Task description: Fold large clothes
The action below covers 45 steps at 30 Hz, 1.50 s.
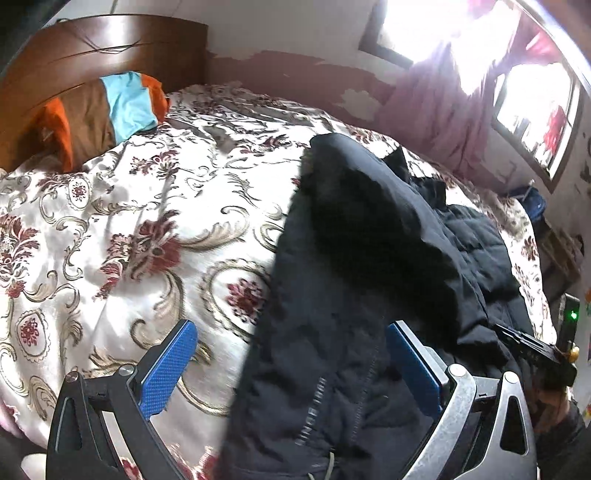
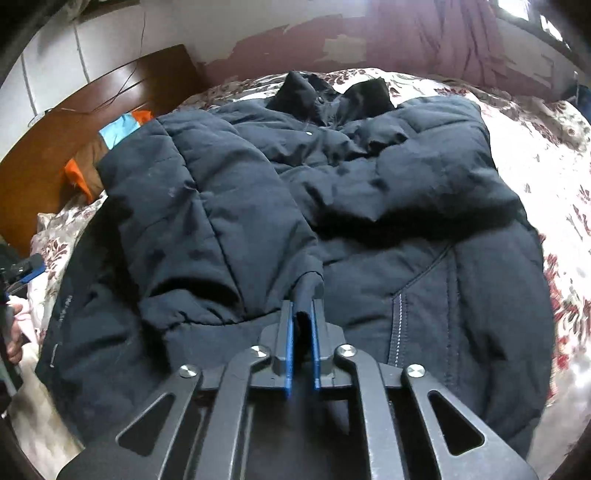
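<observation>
While the left gripper (image 1: 291, 363) hangs over the near edge of the bed, its blue pads (image 1: 168, 369) stand wide apart with nothing clamped between them; the hem side of the dark navy puffer jacket (image 1: 369, 258) passes under the gap. That jacket lies lengthwise on the floral bedspread (image 1: 129, 221), toward the right half of the bed. A brown, blue and orange pillow (image 1: 110, 107) leans against the wooden headboard (image 1: 92, 48), well apart from the jacket. Bright windows (image 1: 443, 33) and a pink curtain (image 1: 443, 110) fill the upper right.

From the right wrist, the right gripper (image 2: 303, 343) is clenched on the cuff (image 2: 308, 295) of the jacket's sleeve (image 2: 207, 229), the fabric pinched between its narrow blue pads. This sleeve is folded across the jacket's (image 2: 406, 229) front, collar (image 2: 332, 92) pointing to the far wall. Bedspread (image 2: 535, 155) shows at both sides.
</observation>
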Tool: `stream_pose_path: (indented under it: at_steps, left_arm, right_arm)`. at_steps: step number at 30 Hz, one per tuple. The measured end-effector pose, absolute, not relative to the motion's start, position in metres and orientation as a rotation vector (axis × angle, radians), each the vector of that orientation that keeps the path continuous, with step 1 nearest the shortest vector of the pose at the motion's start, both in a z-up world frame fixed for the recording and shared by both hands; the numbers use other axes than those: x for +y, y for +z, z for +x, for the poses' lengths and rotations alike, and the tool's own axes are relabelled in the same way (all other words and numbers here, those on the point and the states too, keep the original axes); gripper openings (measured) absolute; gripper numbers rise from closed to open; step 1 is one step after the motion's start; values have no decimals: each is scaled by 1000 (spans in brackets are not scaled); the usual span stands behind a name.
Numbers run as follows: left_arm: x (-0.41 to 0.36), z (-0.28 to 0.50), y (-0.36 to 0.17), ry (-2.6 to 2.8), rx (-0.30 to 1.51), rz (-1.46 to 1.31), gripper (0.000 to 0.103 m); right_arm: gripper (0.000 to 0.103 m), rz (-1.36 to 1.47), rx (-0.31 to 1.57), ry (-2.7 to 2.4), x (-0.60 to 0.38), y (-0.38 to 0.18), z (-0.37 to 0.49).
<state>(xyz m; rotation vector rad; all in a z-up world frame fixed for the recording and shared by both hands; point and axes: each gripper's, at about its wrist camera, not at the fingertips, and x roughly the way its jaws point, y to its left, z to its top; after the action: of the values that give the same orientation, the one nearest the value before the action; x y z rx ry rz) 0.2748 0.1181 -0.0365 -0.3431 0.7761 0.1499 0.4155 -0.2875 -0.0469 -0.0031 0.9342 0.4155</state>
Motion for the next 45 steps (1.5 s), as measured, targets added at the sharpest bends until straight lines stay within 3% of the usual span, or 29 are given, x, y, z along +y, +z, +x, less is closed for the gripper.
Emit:
stream_pose_path:
  at_steps: [8, 13, 16, 19, 23, 24, 34, 39, 45]
  left_arm:
    - [127, 289, -42, 123, 751, -349, 103]
    - [115, 314, -29, 93, 715, -294, 103]
    - [105, 340, -23, 104, 710, -241, 103]
    - [96, 367, -18, 80, 706, -218, 103]
    - [72, 413, -7, 8, 689, -163, 103]
    - [65, 425, -4, -14, 684, -147, 103]
    - [-13, 530, -39, -78, 853, 53, 103]
    - [-38, 527, -63, -28, 853, 268, 103]
    - [-41, 526, -72, -22, 856, 293, 103]
  right_arm:
    - [4, -210, 705, 218, -301, 57, 426]
    - [4, -261, 672, 96, -315, 77, 459]
    - [5, -257, 699, 72, -318, 63, 478]
    - [14, -179, 745, 91, -315, 41, 497]
    - [45, -76, 715, 167, -306, 27, 506]
    - [47, -66, 711, 194, -301, 25, 506]
    - [47, -288, 851, 324, -248, -33, 538]
    - [50, -347, 842, 319, -242, -59, 534]
    - [52, -305, 833, 328, -249, -70, 533]
